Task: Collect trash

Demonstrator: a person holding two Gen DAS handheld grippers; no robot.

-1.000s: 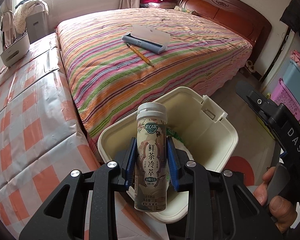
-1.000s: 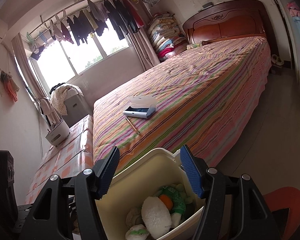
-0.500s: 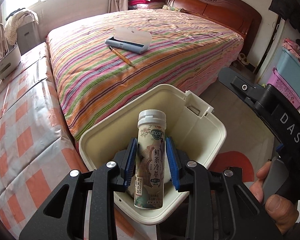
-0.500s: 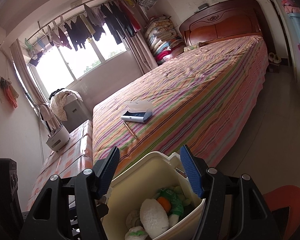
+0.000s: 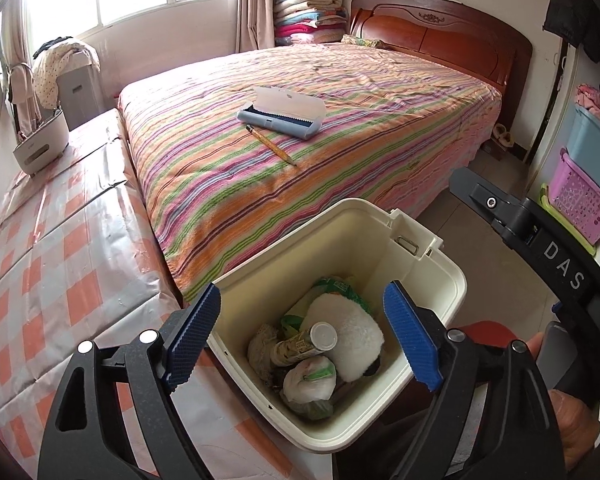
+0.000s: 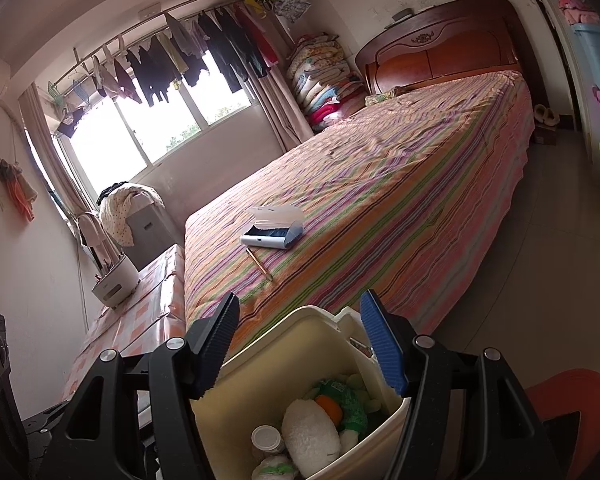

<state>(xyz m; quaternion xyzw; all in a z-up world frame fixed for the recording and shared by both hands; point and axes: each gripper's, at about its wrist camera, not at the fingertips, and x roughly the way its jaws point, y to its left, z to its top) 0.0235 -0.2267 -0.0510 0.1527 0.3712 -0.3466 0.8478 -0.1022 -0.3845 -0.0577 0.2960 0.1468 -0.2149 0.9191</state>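
A cream trash bin (image 5: 428, 264) stands by the bed's foot, also in the right wrist view (image 6: 284, 336). The tea bottle (image 5: 306, 340) with a white cap lies inside it among a white plush (image 5: 350, 334), a tied bag (image 5: 310, 380) and green wrappers; the bottle also shows in the right wrist view (image 6: 266, 438). My left gripper (image 5: 300, 336) is open and empty above the bin. My right gripper (image 6: 300, 346) is open and empty over the bin's rim.
A striped bed (image 5: 340, 128) carries an open blue case (image 5: 284, 114) and a pencil (image 5: 272, 146). A checked-cover surface (image 5: 52, 248) lies left with a white caddy (image 5: 40, 144). Stacked plastic baskets (image 5: 584, 196) and a red stool (image 6: 572, 396) sit on the right.
My left gripper has opened and let go of the tea bottle, which has dropped into the bin. The right gripper has stayed open over the bin.
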